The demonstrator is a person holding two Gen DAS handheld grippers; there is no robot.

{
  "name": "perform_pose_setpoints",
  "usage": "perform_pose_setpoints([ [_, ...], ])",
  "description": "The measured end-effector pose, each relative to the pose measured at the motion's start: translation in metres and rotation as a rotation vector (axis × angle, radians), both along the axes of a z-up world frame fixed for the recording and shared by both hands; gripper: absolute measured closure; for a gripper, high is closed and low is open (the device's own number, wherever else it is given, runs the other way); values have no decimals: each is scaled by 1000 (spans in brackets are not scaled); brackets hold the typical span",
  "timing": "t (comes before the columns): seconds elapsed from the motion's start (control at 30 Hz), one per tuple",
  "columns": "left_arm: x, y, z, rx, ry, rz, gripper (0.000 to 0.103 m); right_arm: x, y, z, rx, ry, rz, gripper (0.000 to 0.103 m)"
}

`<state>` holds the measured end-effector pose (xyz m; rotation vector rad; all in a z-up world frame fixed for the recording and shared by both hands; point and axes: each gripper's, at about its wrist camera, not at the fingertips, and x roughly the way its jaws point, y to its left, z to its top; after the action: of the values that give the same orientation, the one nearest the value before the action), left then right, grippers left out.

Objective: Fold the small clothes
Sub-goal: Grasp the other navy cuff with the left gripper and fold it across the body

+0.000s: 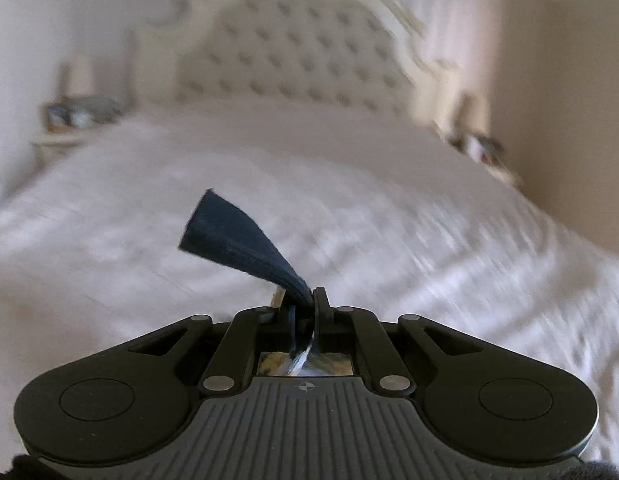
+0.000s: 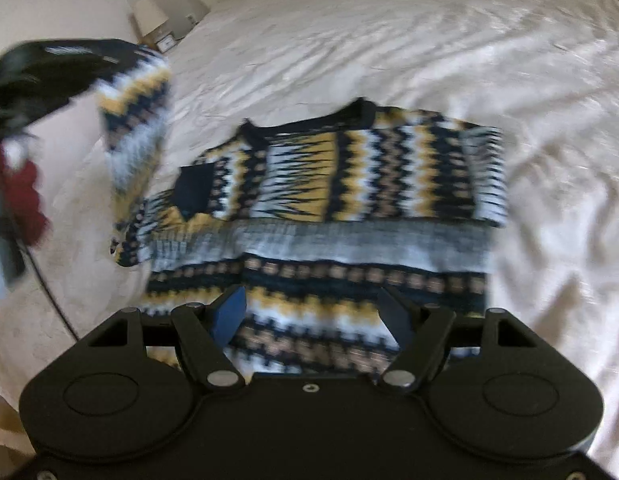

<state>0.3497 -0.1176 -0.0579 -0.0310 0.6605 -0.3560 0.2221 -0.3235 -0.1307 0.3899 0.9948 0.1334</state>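
A: Sweater [image 2: 329,200], zigzag-knit in navy, yellow and white, lies on a white bed [image 2: 429,40], its body flat; one sleeve [image 2: 133,120] is lifted off the bedding at the sweater's left side.

B: Who holds that sleeve?

A: Left gripper [image 1: 305,304]; its jaws are clamped on a navy cuff [image 1: 233,232], which fans out beyond the fingertips; behind it the tufted headboard [image 1: 301,52] is blurred.

B: And the other claw?

A: Right gripper [image 2: 313,316] hangs over the sweater's near hem, its blue pads [image 2: 229,312] spread wide; nothing is pinched between them.
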Motion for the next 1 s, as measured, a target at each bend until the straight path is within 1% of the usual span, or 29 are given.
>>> perform_pose_setpoints([
  [0.03,0,-17,-11,-2,35,-44,94,-3,-7,-2,1,5,-6,28],
  [0.1,-1,-42,-38,3,152,-148,89,-10,-20,-7,-3,20,-18,28],
  [0.13,-2,-53,-47,7,197,-192,72,-13,-25,-10,-6,26,-21,28],
  [0.17,-7,-60,-55,11,213,-225,59,-15,-29,-13,-7,31,-24,28],
  [0.23,-20,-69,-59,27,192,-258,57,-19,-38,-15,-10,40,-28,28],
  [0.27,-25,-68,-58,28,181,-262,53,-19,-41,-17,-14,44,-30,28],
  [0.3,-29,-63,-56,21,175,-260,49,-20,-44,-17,-18,43,-31,28],
  [0.33,-33,-58,-57,15,174,-250,41,-19,-47,-18,-19,39,-30,28],
  [0.37,-36,-50,-58,13,176,-236,38,-16,-49,-18,-16,32,-27,28],
  [0.43,-41,-43,-60,34,188,-206,38,-5,-52,-18,-4,13,-19,28],
  [0.47,-44,-34,-62,50,198,-193,38,2,-52,-19,0,0,-12,28],
  [0.53,-46,-21,-68,85,230,-161,38,23,-51,-22,13,-20,-2,28],
  [0.63,-48,12,-84,122,298,-87,38,58,-46,-30,42,-38,5,28],
  [0.73,-50,48,-99,140,373,-19,38,95,-38,-41,28,-44,26,28],
  [0.8,-50,68,-111,148,420,11,38,116,-33,-51,27,-26,34,28],
  [0.9,-51,91,-127,130,502,45,38,136,-29,-68,11,16,38,28],
  [1.0,-54,106,-137,102,537,61,38,149,-24,-84,-2,79,32,28],
])
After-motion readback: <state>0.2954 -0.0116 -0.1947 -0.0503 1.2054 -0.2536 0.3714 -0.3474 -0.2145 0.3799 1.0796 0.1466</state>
